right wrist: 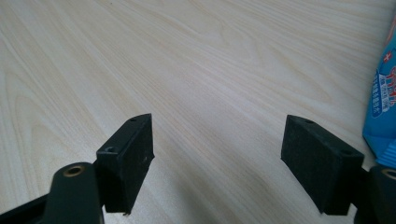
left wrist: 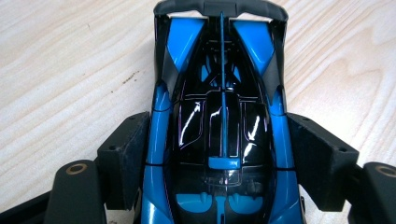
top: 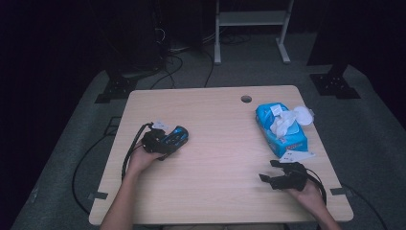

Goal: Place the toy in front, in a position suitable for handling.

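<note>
Fingers of left gripper (left wrist: 219, 154) clamp toy car (left wrist: 219, 116); right gripper (right wrist: 217, 163) gapes empty over bare table (right wrist: 187, 70).

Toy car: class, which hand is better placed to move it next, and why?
Left. The left gripper already clamps the toy car; the right gripper stands open over bare table.

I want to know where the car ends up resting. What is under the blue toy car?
The wooden table shows around the blue toy car, held in the left tool. Its underside and wheels are covered by its body.
</note>
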Motion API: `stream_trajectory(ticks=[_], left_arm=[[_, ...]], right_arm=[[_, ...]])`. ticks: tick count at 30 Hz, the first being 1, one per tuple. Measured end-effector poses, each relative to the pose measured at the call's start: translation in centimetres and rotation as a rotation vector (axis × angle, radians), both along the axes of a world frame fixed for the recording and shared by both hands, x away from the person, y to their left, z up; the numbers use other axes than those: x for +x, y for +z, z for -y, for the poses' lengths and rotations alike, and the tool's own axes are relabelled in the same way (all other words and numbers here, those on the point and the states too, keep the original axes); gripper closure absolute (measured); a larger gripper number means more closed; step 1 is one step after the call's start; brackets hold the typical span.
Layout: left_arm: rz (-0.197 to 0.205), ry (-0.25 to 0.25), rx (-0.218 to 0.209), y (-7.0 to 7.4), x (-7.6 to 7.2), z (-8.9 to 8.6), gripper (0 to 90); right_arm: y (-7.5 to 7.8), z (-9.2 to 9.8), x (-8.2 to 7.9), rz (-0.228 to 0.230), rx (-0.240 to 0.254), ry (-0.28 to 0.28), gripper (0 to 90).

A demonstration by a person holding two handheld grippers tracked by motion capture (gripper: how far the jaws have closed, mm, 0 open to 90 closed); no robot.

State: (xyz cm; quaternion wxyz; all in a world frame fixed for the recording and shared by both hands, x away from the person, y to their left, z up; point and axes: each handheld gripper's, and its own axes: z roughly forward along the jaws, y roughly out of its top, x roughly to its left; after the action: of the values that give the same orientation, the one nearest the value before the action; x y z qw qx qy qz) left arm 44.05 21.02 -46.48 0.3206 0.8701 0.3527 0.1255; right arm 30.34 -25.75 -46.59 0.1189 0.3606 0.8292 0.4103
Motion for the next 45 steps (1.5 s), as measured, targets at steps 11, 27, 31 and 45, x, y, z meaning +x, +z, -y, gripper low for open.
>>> stream_trajectory(ticks=[11, 27, 31, 45], left_arm=[[0.0, 0.006, 0.029, -0.16, 0.13, 0.58, 22.5], [-0.002, 0.001, 0.017, 0.03, 0.15, 0.21, 25.9], [0.007, 0.005, -0.004, 0.17, 0.09, 0.21, 26.4], [0.017, 0.009, -0.059, 0.52, 0.01, 0.0, 26.7]], right_arm=[[-0.01, -0.08, -0.01, -0.002, -0.003, 0.005, 24.2], [0.04, -0.18, -0.07, 0.004, -0.003, 0.006, 24.3], [0.07, -0.13, -0.12, 0.006, -0.002, 0.006, 24.3], [0.1, -0.13, -0.14, 0.006, -0.001, 0.005, 24.3]])
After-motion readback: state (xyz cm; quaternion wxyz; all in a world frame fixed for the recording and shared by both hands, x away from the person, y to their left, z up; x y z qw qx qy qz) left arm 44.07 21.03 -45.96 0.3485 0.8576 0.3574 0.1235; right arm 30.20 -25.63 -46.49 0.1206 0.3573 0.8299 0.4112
